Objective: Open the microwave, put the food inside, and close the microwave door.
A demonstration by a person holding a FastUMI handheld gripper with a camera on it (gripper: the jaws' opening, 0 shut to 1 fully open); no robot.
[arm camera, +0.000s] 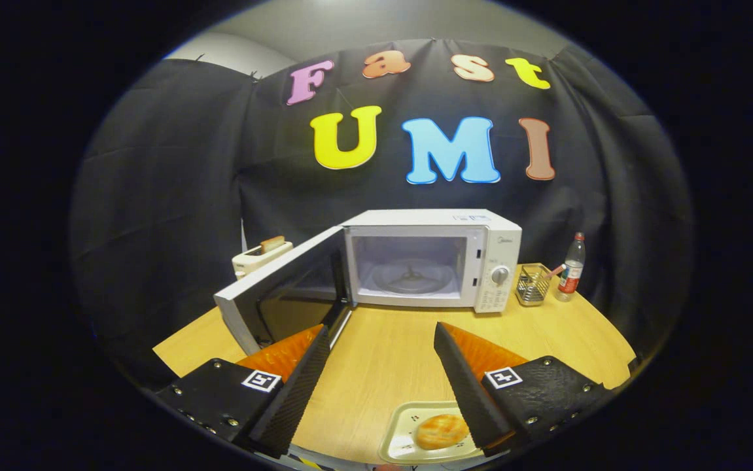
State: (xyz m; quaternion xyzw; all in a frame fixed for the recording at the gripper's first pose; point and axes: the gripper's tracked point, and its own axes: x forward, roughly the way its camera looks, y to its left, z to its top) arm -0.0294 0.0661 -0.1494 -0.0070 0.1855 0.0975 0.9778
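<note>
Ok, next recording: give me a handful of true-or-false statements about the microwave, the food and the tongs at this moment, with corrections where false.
1. The microwave door is swung open. True.
2. The bun sits on the turntable inside. False: it lies on a tray on the table, near the fingers.
3. The tongs are open and hold nothing. True.
4. A bottle stands left of the microwave. False: it stands to its right, beside a wire basket.
5. A toaster sits beyond the open door. True.
</note>
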